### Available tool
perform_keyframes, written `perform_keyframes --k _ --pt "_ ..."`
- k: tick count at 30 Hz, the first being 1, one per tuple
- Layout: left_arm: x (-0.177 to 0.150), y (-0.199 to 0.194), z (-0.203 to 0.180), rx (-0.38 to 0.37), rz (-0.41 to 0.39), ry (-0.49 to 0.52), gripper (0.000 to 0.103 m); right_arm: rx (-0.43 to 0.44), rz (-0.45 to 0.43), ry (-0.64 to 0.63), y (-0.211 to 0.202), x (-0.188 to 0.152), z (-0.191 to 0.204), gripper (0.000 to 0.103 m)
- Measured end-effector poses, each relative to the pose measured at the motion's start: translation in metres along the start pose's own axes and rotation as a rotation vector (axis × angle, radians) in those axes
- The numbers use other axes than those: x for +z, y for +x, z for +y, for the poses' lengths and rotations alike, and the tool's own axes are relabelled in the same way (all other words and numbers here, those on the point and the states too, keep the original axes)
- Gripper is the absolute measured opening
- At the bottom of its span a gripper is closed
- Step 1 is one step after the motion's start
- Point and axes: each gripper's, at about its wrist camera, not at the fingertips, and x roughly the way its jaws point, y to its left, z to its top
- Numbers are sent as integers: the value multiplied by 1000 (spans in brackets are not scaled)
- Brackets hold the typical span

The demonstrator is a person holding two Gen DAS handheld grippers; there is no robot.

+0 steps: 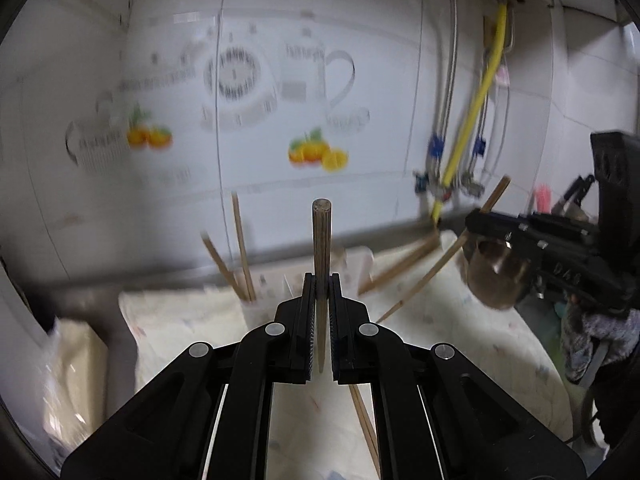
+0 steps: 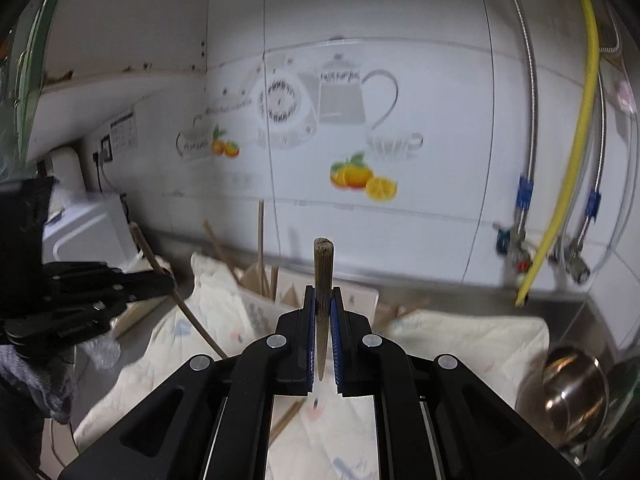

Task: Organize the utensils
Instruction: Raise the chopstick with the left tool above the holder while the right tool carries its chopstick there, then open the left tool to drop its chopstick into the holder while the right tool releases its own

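Note:
My left gripper (image 1: 321,284) is shut on a wooden chopstick (image 1: 322,240) that sticks up past its pads. My right gripper (image 2: 323,296) is shut the same way on a second chopstick (image 2: 323,264). Each wrist view shows the other gripper from the side. The right gripper (image 1: 474,218) holds its chopstick (image 1: 432,272) slanted, and the left gripper (image 2: 170,280) holds its chopstick (image 2: 196,324) slanted too. Both hang above a cream quilted cloth (image 1: 460,340). A white holder (image 1: 256,312) on the cloth has a few chopsticks standing in it. Loose chopsticks (image 1: 400,270) lie on the cloth.
A tiled wall with fruit and teapot decals (image 2: 360,176) rises behind the counter. Steel hoses and a yellow hose (image 2: 576,152) hang at the right. A shiny metal pot (image 2: 572,392) sits at the cloth's right edge. A white appliance (image 2: 88,232) stands at the left.

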Motion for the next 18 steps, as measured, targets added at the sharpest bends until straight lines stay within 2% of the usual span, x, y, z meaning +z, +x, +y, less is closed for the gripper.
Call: perform_keyframes --k 7,10,18 --pt "53 -6 11 74 -108 18 5 -27 -59 7 8 34 -7 7" --pt "64 6 21 89 -119 -4 5 -52 -69 11 18 43 -11 7" --pt "48 54 50 106 -66 -89 5 -56 -9 39 57 35 -21 7"
